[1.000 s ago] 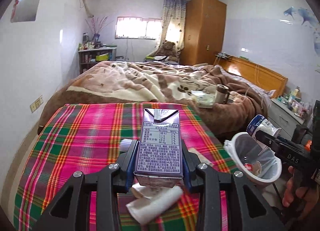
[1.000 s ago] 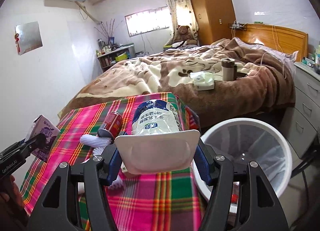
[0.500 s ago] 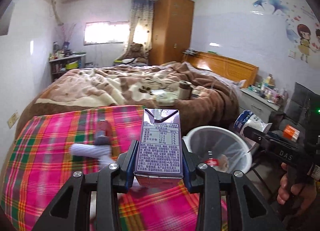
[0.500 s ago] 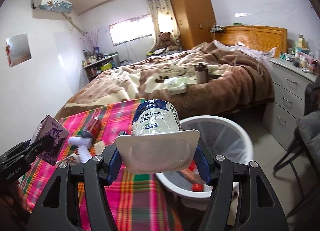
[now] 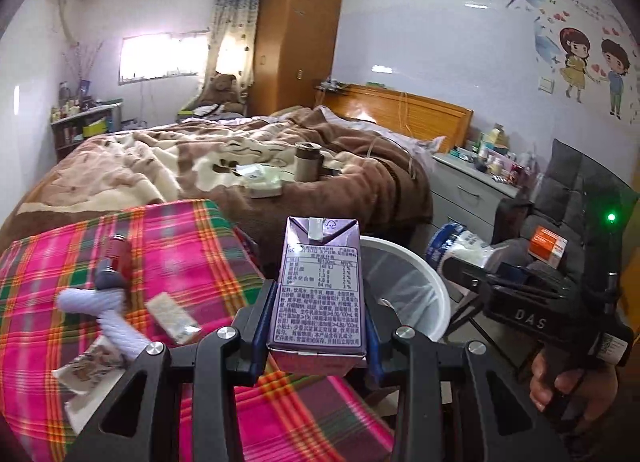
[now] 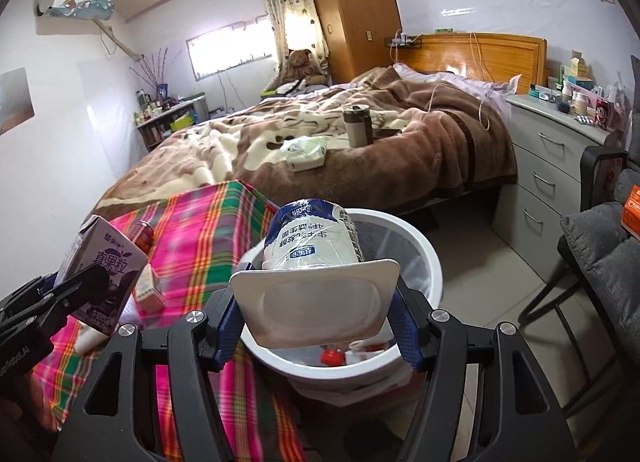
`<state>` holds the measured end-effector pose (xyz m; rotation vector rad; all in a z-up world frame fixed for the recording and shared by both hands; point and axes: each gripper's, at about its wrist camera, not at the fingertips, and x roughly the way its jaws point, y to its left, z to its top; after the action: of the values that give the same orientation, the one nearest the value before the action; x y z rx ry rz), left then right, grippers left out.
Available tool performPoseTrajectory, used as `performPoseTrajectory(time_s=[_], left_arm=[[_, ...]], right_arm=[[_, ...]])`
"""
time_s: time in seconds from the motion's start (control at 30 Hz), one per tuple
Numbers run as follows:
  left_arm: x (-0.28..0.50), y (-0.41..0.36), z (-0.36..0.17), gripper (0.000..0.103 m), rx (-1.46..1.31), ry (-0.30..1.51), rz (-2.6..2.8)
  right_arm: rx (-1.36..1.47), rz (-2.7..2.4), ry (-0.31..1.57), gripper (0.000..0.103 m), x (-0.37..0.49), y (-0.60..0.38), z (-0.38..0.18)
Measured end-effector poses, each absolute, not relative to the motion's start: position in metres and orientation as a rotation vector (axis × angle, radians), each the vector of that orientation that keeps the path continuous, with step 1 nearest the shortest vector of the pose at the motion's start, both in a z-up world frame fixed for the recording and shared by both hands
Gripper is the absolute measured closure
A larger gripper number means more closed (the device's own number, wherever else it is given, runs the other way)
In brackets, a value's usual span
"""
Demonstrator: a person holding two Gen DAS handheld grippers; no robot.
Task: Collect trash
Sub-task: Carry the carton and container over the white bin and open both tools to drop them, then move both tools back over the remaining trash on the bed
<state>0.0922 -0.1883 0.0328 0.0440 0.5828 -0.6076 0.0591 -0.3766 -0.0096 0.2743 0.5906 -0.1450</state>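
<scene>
A bedroom scene seen from two hand-held grippers. The left gripper [image 5: 316, 322] is clamped on an upright purple drink carton [image 5: 318, 286] with a printed nutrition label facing the camera; its two black fingers press the carton's sides. The carton hangs above the near edge of a table covered in a pink, green and yellow plaid cloth [image 5: 168, 246], close beside a round white plastic waste bin with a clear liner [image 5: 424, 282].

The right gripper [image 6: 316, 298] is closed on a white plastic yogurt cup with a blue-and-white label [image 6: 314, 258], held on its side with its flat lid rim toward the camera. The cup sits directly above the bin's opening. Inside the bin, a red bottle cap [image 6: 330, 358] and other scraps show at the bottom.

On the plaid cloth lie a small red can [image 5: 120, 256] on its side, a twisted white paper tissue [image 5: 108, 314], and a flat printed wrapper [image 5: 172, 316] just beside it.

Behind the table is a bed with a brown and cream blanket [image 5: 208, 162], on which stand a brown cylindrical flask [image 5: 308, 160] and a pale tissue pack [image 5: 262, 182]. A grey drawer unit [image 6: 552, 158] stands to the right of the bed.
</scene>
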Motion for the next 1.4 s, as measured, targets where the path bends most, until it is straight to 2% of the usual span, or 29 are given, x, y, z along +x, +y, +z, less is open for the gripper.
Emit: performPoseTrajectory(time_s=[0.8,0.87,0.93,0.97,1.03,1.4], left_arm=[[0.12,-0.27,-0.004,0.064,0.094,0.685,-0.682],[0.12,-0.271,-0.005,0.061,0.105,0.686,-0.676],[0.12,-0.27,-0.005,0.049,0.094,0.684,-0.687],[0.119,-0.27,-0.005,0.047,0.087,0.684,-0.691],[0.118,-0.268,-0.003,0.046,0.075,0.673,-0.69],[0.106,-0.244,0.013,0.045,0.063,0.638,-0.672]], right_arm=[[0.264,-0.161,0.77,0.039,0.091,-0.427,-0.054],[0.251,-0.173,0.77,0.039,0.093,-0.427,-0.054],[0.238,-0.182,0.778,0.038,0.094,-0.427,-0.055],[0.238,-0.18,0.783,0.037,0.095,-0.427,-0.055],[0.238,-0.183,0.784,0.028,0.093,-0.426,-0.055],[0.247,-0.182,0.73,0.027,0.084,-0.416,-0.04]])
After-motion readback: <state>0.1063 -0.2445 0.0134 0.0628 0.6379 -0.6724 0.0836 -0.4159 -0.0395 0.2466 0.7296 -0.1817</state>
